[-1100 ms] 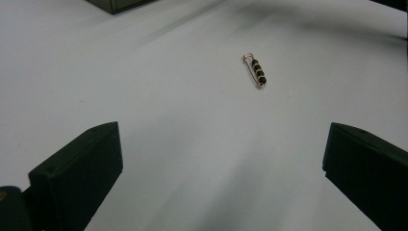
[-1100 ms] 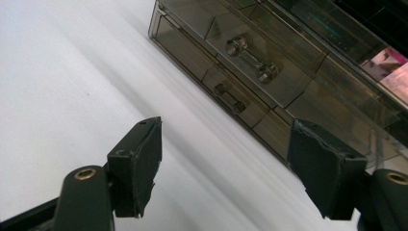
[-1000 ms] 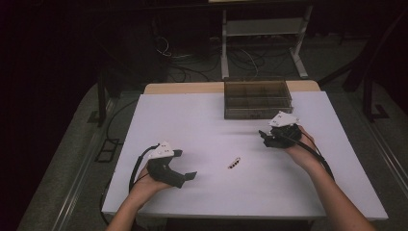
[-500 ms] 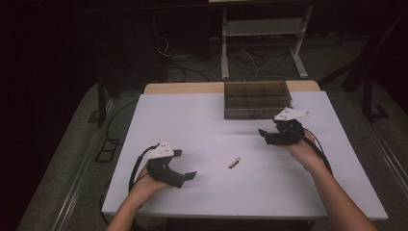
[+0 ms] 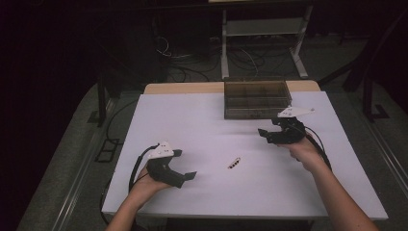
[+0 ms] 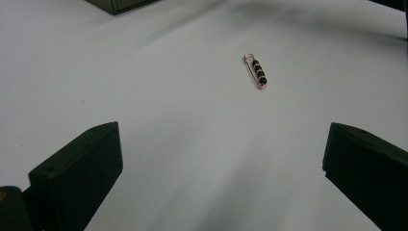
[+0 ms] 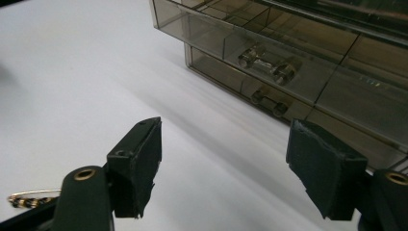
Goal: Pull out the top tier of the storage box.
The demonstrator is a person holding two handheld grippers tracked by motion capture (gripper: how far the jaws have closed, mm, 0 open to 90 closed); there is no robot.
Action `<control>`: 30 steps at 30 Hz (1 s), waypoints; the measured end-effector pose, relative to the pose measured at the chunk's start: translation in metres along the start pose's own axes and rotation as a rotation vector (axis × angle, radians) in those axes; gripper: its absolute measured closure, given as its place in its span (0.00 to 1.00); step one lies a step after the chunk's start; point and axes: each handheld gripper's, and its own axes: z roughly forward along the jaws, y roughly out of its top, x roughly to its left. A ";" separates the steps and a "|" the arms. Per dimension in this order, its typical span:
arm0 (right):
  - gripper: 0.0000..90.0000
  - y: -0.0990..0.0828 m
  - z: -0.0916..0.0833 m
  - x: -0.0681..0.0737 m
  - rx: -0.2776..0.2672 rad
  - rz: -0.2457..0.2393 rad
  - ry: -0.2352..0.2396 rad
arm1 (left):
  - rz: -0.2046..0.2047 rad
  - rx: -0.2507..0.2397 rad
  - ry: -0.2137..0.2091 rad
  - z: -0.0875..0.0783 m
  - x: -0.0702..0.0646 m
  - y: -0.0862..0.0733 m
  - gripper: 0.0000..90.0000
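Observation:
A small safety pin strung with dark beads (image 5: 234,163) lies on the white table (image 5: 202,120) between the two hands. Ahead of my left gripper's jaws the pin (image 6: 256,70) rests flat; it also peeks out at the lower left (image 7: 29,199) in the right gripper view. My left gripper (image 5: 185,164) rests near the front left, open and holding nothing (image 6: 221,168). My right gripper (image 5: 267,132) hovers at the right, open and holding nothing (image 7: 231,163), and faces a smoky transparent drawer box (image 7: 288,62).
The drawer box (image 5: 256,98) stands at the table's far edge, right of centre, with two stacked drawers and clear handles (image 7: 267,65). Its corner (image 6: 120,4) shows in the left gripper view. Beyond the table are cables and a metal rack (image 5: 262,33) on a dark floor.
The right gripper has rolled in the hand, its grey plate swinging up and to the right, while staying in about the same spot. The left gripper and the pin have not moved.

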 end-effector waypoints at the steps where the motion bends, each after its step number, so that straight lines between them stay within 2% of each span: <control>1: 0.31 0.000 0.000 -0.001 0.000 0.009 0.006 | 0.000 0.000 0.000 0.000 0.000 0.000 0.00; 6: 0.31 0.000 -0.002 -0.005 -0.003 0.056 0.031 | 0.000 0.001 -0.001 0.000 0.000 0.000 0.00; 11: 0.32 0.000 -0.002 -0.007 0.003 0.069 0.035 | 0.000 0.001 -0.001 0.000 0.000 0.000 0.00; 15: 0.39 0.000 -0.002 -0.008 0.015 0.084 0.038 | 0.000 0.002 -0.002 0.000 0.000 0.000 0.00; 22: 0.49 0.000 -0.003 -0.010 0.025 0.082 0.046 | 0.000 0.001 -0.002 0.000 0.000 0.000 0.00; 30: 0.69 0.002 -0.003 -0.009 0.038 0.071 0.046 | 0.000 0.001 -0.001 0.000 0.000 0.000 0.00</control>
